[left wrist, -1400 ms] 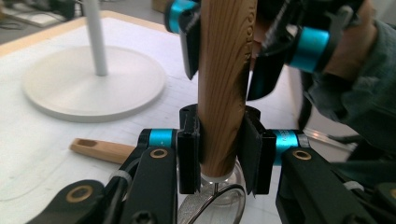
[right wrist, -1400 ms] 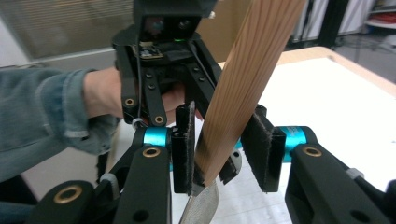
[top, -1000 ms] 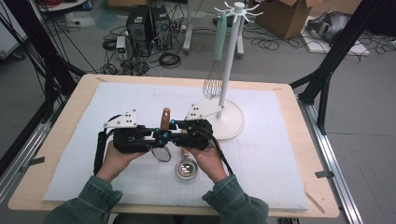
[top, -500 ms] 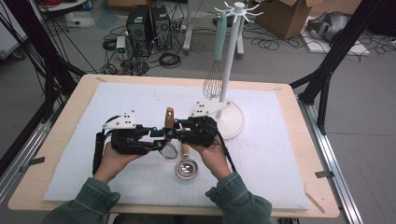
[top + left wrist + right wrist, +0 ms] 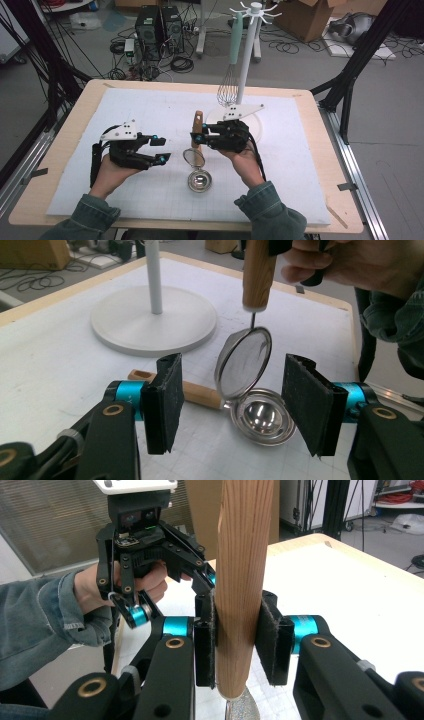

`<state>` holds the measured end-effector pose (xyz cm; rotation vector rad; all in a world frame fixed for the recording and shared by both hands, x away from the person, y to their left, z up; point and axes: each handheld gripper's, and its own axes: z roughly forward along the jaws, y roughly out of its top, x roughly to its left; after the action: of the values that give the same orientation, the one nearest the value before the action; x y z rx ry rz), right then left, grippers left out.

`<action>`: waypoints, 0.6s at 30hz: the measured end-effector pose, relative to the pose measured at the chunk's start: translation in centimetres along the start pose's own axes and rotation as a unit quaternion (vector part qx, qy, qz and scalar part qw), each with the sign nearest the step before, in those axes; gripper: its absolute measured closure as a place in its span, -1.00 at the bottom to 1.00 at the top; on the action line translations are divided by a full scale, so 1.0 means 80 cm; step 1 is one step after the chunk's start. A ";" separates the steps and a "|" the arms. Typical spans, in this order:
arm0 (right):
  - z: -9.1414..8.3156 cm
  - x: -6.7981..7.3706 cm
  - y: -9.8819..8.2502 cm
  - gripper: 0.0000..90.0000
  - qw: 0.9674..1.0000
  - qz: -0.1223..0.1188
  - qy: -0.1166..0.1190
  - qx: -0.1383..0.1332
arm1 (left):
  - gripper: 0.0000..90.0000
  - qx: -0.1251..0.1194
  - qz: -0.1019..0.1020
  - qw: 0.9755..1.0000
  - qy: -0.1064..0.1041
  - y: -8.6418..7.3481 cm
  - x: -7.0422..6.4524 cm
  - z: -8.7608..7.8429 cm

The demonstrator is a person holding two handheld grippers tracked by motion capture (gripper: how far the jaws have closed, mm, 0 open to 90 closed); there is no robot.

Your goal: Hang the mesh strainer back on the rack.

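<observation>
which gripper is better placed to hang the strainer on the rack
Right. The right gripper is shut on the strainer's wooden handle, holding it upright next to the rack. The left gripper has just been opening, nothing between its pads, and sits farther from the rack.

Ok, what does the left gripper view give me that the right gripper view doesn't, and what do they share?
Left gripper view: the round mesh head of the strainer, close by the steel scoop lying on the table, plus the rack's white base. The left gripper has just been opening its jaws, with nothing between them.
Right gripper view: the right gripper with its pads clamped on either side of the upright handle, and the person's other hand beyond.
Shared: the strainer's wooden handle.
</observation>
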<state>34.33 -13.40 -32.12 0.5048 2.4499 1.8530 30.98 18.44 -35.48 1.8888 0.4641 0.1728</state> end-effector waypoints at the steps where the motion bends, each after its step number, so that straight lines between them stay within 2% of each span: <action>1: -0.003 -0.001 0.001 0.61 1.000 0.000 0.000 0.001 | -0.08 0.001 -0.001 1.000 0.004 -0.001 0.000 -0.002; 10: -0.034 -0.016 0.020 0.61 1.000 -0.008 0.002 0.019 | -0.17 -0.005 -0.003 1.000 0.028 -0.008 0.004 -0.023; 18: -0.065 -0.024 0.044 0.61 0.999 -0.017 -0.013 0.026 | -0.26 -0.009 -0.009 0.999 0.043 -0.016 0.007 -0.035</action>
<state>35.83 -17.90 -27.64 0.4823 2.4807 1.7626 30.26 21.49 -35.74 1.8649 0.5353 0.2467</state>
